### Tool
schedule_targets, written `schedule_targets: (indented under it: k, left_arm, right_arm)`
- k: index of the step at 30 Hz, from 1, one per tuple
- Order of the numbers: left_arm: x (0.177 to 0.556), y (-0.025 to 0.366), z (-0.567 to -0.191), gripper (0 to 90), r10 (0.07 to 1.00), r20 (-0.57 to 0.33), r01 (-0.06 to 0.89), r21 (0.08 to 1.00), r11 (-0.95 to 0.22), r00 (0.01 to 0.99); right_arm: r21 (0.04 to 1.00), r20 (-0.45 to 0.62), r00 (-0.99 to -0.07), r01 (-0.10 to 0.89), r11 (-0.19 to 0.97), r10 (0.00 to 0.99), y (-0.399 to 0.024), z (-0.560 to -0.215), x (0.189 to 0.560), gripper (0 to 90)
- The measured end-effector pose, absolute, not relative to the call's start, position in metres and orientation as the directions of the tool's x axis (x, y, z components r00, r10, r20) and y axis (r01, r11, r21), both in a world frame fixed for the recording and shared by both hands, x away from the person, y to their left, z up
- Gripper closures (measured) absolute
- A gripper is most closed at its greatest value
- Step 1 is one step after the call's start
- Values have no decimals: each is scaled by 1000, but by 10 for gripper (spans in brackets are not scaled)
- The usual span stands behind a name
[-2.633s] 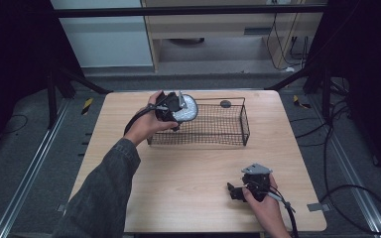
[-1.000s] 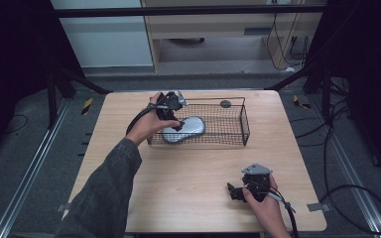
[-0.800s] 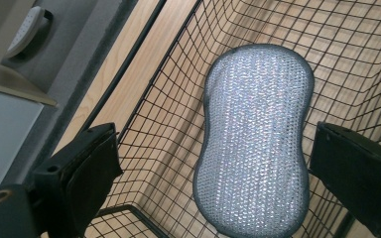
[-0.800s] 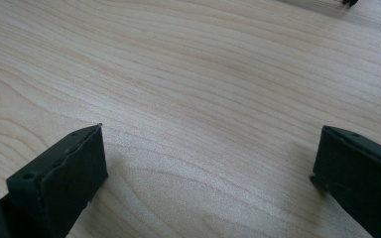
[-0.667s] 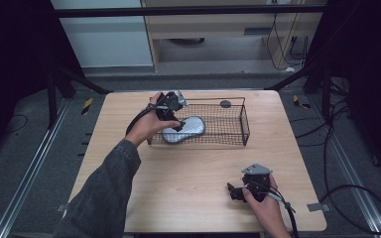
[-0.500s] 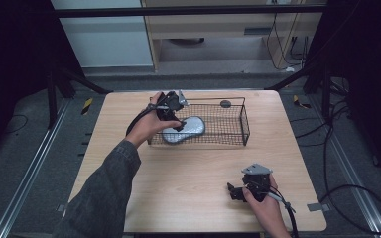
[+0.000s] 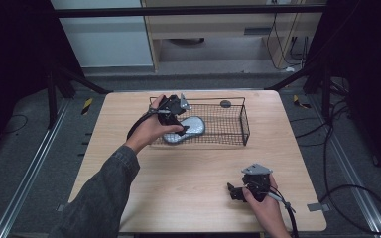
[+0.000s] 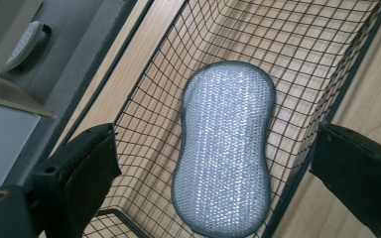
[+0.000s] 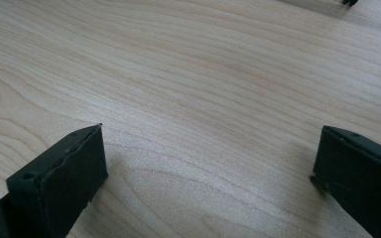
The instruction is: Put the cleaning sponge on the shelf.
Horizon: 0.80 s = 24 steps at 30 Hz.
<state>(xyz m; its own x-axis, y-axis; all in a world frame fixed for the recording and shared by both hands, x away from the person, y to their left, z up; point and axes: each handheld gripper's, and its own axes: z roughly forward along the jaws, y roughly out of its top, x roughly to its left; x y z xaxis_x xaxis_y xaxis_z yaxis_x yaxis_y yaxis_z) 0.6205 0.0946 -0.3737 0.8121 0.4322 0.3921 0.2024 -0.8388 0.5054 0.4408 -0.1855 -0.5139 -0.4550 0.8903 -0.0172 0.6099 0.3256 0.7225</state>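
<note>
A silver-grey, peanut-shaped scrub sponge [image 7: 184,129] [image 8: 223,148] lies flat on the floor of a black wire basket [image 7: 238,135] [image 8: 327,59] at the far middle of the table. My left gripper [image 7: 174,119] [image 8: 218,163] hovers over the basket's left end, directly above the sponge, with its jaws spread wide and nothing between them. Near the table's front right, my right gripper [image 7: 239,191] [image 9: 213,173] rests low over bare wood, open and empty.
A small dark round object [image 7: 225,103] sits on the table just behind the basket. The light wooden table [image 7: 188,173] has free room across its middle and front left. Dark floor, rails and cables surround it.
The left gripper first held the sponge above the basket's left end. By one second ago the sponge lay in the basket, released. Since then nothing has moved; the right gripper stayed put.
</note>
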Motion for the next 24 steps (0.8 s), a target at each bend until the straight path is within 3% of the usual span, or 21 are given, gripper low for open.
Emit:
schedule_targets:
  k: [24]
  left_arm:
    - [573, 87, -370, 36, 451, 362, 199, 556, -807, 816]
  right_arm:
    - [723, -15, -453, 611, 323, 891, -185, -514, 441, 4]
